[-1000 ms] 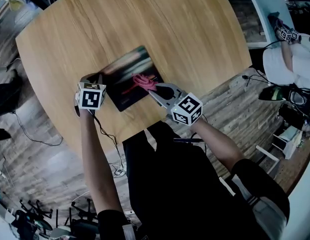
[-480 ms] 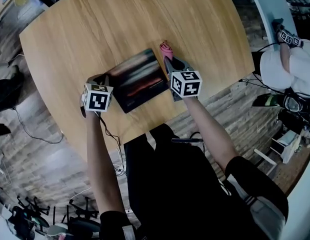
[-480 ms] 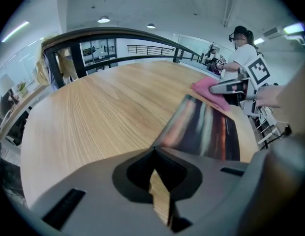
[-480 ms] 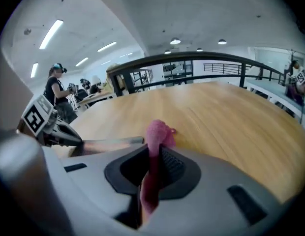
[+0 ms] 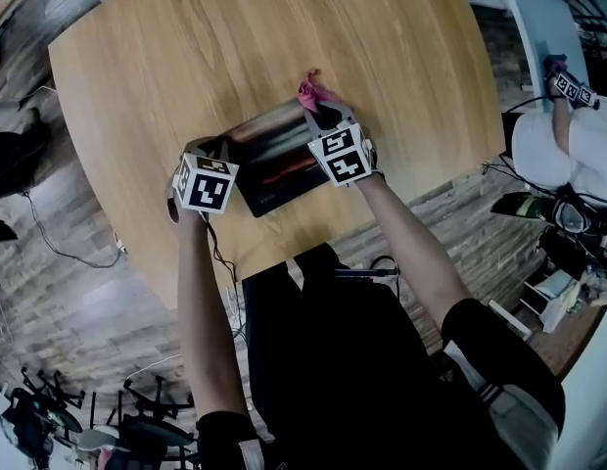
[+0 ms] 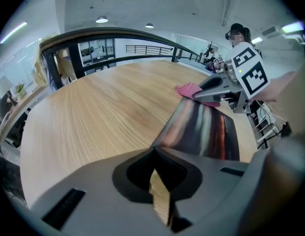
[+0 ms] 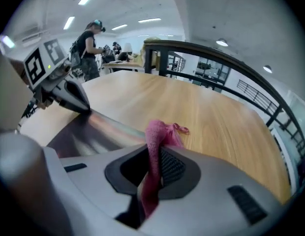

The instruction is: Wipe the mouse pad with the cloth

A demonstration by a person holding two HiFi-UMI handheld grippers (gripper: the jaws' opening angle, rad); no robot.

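The right gripper was clenched on the pink cloth. A strip of it ran back between the jaws and a bunched end stuck out past the tips. In the head view that bunch sat at the far right corner of the mouse pad, about where the dark pad gave way to bare wood – whether it pressed on the pad or only hung over it could not be told. The pad, dark with blurred light and red streaks, lay flat on the round wooden surface, towards the edge nearest the person. The left gripper had its jaws closed together with nothing seen between them. Its tips were at the pad's left corner, and the right gripper view showed them resting down on that corner. The two grippers were at opposite ends of the pad – well apart, with most of the pad uncovered between them.
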